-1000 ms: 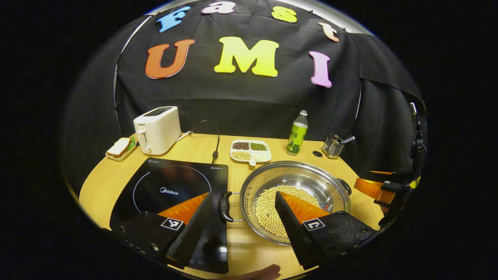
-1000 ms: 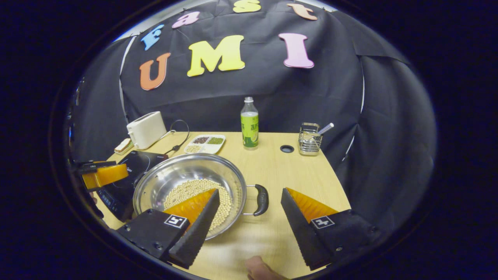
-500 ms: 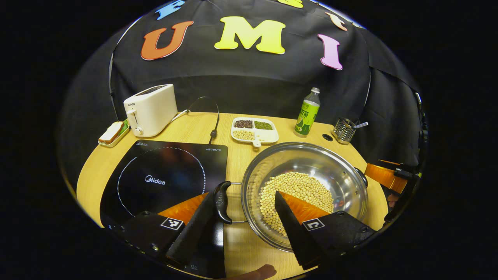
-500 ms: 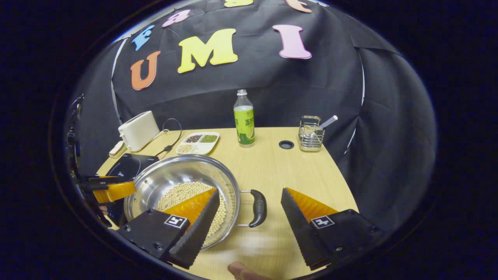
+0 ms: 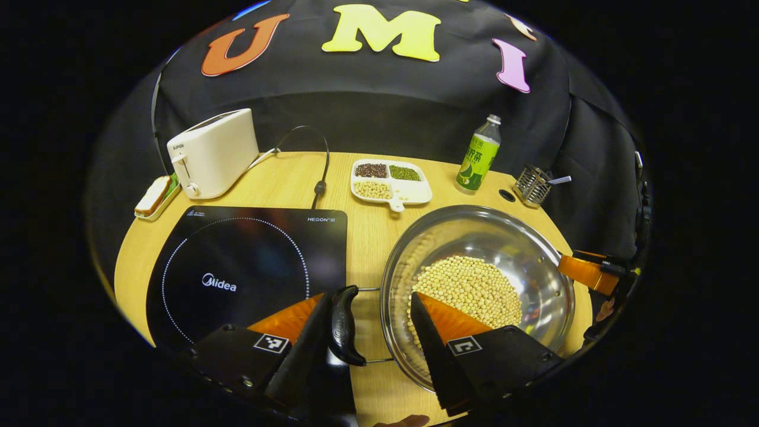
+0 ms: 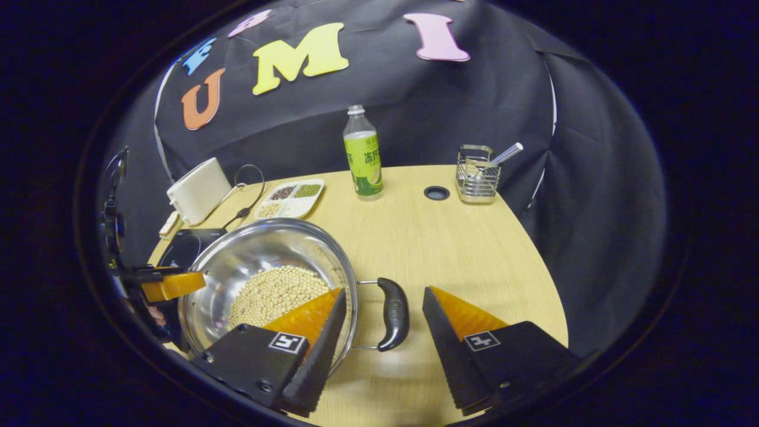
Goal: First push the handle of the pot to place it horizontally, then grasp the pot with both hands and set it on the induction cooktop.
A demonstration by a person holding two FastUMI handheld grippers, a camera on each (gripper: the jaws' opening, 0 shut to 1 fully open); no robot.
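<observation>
Steel pot (image 5: 522,243) w/ a layer of soybeans (image 5: 468,287) sits on the wooden surface (image 6: 450,237), just beside the induction cooktop (image 5: 237,267) but not on it; in the left gripper view the cooktop takes the near-left part of the surface and the pot the near-right. Left gripper (image 5: 370,338) is open, fingers straddling the pot's black left handle (image 5: 344,325): one finger lies over the cooktop's near corner just beside the handle, the other reaches over the pot rim above the beans; can't tell if either touches. Right gripper (image 6: 382,332) is also open, straddling the pot's right handle (image 6: 392,313) in the right gripper view: one finger over the rim and beans, the other over bare surface, handle in the gap btwn them and clear of both. Each gripper also shows far off at the other view's edge, at the opposite side of the pot. Along the far edge of the surface: white toaster (image 5: 213,151) at the far-left corner w/ a small tray holding a sandwich (image 5: 153,196) beside it, black cord (image 5: 323,169), divided white dish w/ grains (image 5: 390,181), green-labelled bottle (image 6: 363,155), cable hole (image 6: 436,193), wire holder (image 6: 477,175) near the far-right corner.
</observation>
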